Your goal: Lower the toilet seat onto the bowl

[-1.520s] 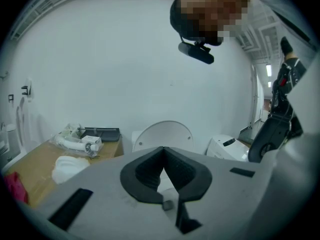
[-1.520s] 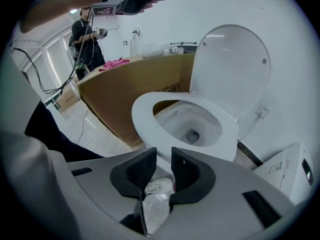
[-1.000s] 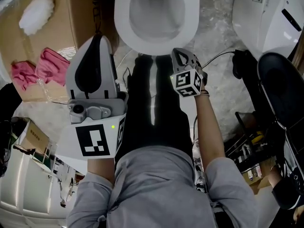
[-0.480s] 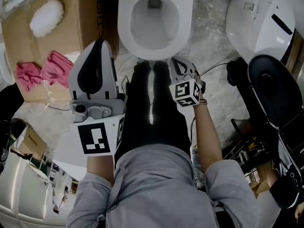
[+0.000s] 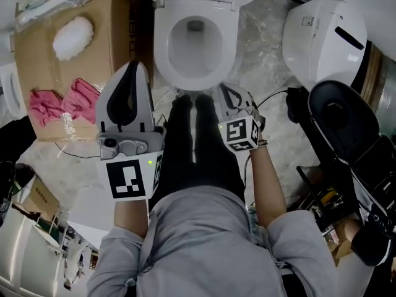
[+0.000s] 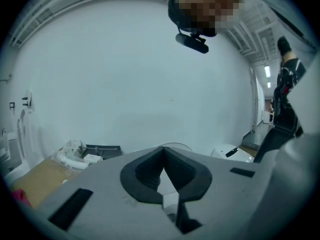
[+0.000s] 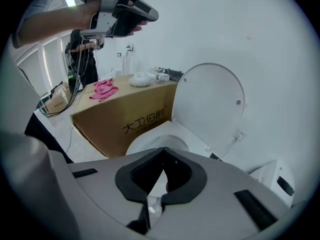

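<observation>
None of the lowering is done yet, as I judge it: the toilet seat (image 7: 210,109) stands upright at the back of the toilet bowl (image 5: 162,48), leaning toward the wall, and nothing touches it. It reads as a solid white disc with small bumpers. Whether a separate ring already lies on the bowl rim I cannot tell. The right tool (image 5: 226,90) hangs just in front of the bowl, pointing at it, jaws clenched tip to tip on nothing. The left tool (image 5: 131,67) is held in front of the bowl and to its left, raised and aimed at the bare wall, likewise clenched and empty. What is left is the whole job: reach to the back of the bowl, tip the seat forward and ease it down. The person's legs (image 5: 195,147) stand between the two tools, directly in front of the bowl. A cardboard box (image 5: 80,67) sits just left of the bowl with a pink cloth (image 5: 62,101) and a white fluffy pad (image 5: 73,37) on top. A second white toilet unit (image 5: 322,36) and a black round seat (image 5: 340,116) lie right of the bowl, apart from it. Nothing visible blocks the seat's swing down.
</observation>
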{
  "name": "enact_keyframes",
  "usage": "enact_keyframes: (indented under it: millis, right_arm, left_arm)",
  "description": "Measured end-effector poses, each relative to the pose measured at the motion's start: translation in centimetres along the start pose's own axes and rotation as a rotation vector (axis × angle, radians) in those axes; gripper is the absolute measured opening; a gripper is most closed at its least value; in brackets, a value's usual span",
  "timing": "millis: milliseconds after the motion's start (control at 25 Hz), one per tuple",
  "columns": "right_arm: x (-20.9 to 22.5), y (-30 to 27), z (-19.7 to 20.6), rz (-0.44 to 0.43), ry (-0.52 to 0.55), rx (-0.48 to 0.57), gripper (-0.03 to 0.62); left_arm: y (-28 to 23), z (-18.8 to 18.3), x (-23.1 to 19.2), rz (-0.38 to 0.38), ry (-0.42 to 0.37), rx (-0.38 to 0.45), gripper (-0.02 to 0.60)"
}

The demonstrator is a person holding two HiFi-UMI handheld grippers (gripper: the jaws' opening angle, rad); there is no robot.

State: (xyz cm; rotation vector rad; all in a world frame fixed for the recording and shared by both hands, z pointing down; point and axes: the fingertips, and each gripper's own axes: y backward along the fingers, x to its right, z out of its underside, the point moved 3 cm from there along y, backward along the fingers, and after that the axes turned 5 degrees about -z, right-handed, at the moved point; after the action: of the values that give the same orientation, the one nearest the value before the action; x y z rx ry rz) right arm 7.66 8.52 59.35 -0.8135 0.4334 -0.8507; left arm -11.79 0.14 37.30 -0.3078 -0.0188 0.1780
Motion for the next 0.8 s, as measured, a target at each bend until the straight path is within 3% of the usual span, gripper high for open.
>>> enact_keyframes:
  millis: [800]
  right_arm:
    - [5.4, 6.5, -10.2, 0.107, -0.03, 0.191, 0.0]
  left_arm:
    - [0.1, -8.0, 0.8, 0.001, -0.03, 0.087, 0.0]
